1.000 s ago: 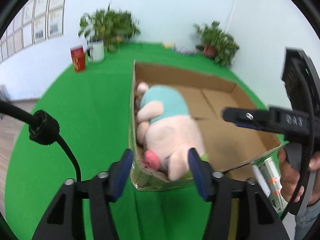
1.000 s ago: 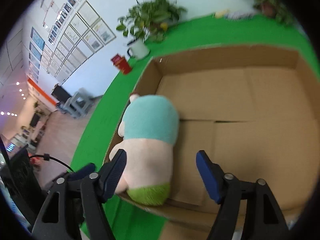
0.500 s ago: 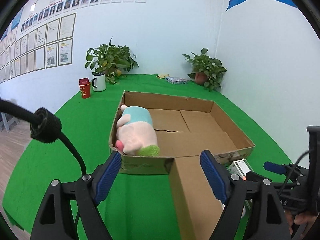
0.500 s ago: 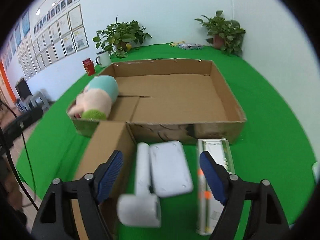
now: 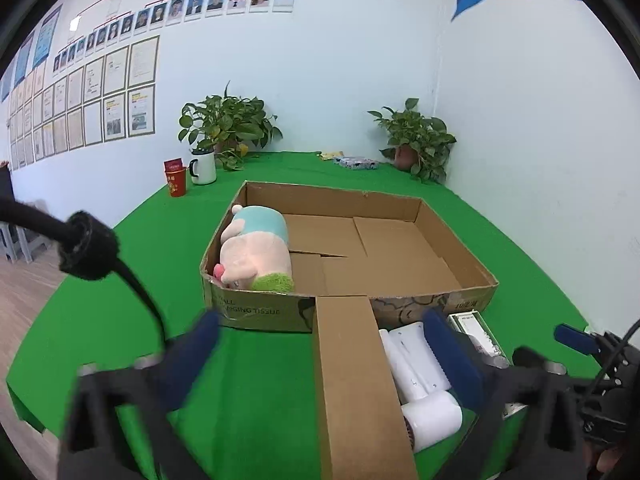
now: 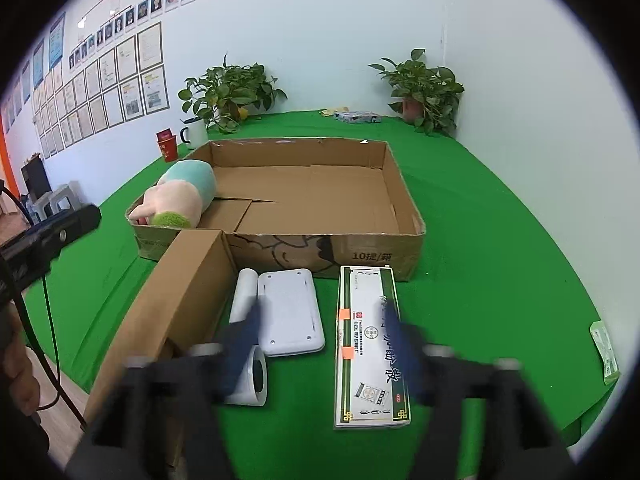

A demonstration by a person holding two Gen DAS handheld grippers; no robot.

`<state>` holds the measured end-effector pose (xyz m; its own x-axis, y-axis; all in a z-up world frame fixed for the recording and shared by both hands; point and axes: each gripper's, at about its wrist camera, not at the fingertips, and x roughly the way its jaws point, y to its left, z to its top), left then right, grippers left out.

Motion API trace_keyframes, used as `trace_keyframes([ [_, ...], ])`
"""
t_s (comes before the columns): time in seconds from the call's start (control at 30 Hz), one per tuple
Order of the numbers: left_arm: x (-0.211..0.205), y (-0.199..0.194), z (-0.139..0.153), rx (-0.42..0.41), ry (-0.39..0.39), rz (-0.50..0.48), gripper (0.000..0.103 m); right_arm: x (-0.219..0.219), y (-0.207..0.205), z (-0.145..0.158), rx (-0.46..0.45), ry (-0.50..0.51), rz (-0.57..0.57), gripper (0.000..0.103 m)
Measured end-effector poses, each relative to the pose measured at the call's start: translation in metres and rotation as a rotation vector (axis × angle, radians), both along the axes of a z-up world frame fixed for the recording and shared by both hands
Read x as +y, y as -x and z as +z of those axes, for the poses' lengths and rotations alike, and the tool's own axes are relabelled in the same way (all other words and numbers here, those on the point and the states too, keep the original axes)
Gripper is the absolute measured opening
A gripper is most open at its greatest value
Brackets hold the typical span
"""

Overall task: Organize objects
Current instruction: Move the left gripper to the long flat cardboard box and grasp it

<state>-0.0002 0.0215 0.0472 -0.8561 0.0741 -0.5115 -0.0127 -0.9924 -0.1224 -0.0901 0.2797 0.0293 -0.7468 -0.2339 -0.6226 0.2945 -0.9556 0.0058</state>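
Note:
A shallow open cardboard box (image 5: 460, 236) (image 6: 404, 204) sits on the green table. A pink and teal plush toy (image 5: 256, 248) (image 6: 180, 200) lies in its near left corner. In front of the box lie a white hair dryer (image 6: 250, 332) (image 5: 430, 420), a white flat device (image 6: 290, 310) (image 5: 414, 356) and a green and white carton (image 6: 370, 344) (image 5: 476, 332). My left gripper (image 5: 324, 356) is open and empty, pulled back before the box. My right gripper (image 6: 324, 344) is open and empty, above the white device and carton.
A long box flap (image 5: 356, 392) (image 6: 176, 308) lies flat toward me. A red cup (image 5: 175, 178), white mug (image 5: 203, 166) and potted plants (image 5: 226, 126) stand at the back. A green packet (image 6: 604, 350) lies at the right table edge.
Both grippers have pulled back out of the box and away from the plush toy. The items in front of the box have come into view. The plush stays in the box.

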Motion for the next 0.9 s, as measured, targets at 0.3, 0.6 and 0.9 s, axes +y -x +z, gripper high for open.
trace_keyframes([
  [0.3,-0.002,0.012,-0.019,-0.089,0.013,-0.029,0.102,-0.002,0.002,-0.012,-0.019,-0.017,0.028,0.084],
  [0.6,0.012,0.026,-0.048,-0.184,0.101,-0.114,0.102,-0.012,0.007,-0.032,-0.067,-0.010,0.117,0.084],
  [0.9,0.029,0.026,-0.081,-0.277,0.225,-0.225,0.102,0.011,-0.019,-0.054,-0.183,0.130,0.377,0.084],
])
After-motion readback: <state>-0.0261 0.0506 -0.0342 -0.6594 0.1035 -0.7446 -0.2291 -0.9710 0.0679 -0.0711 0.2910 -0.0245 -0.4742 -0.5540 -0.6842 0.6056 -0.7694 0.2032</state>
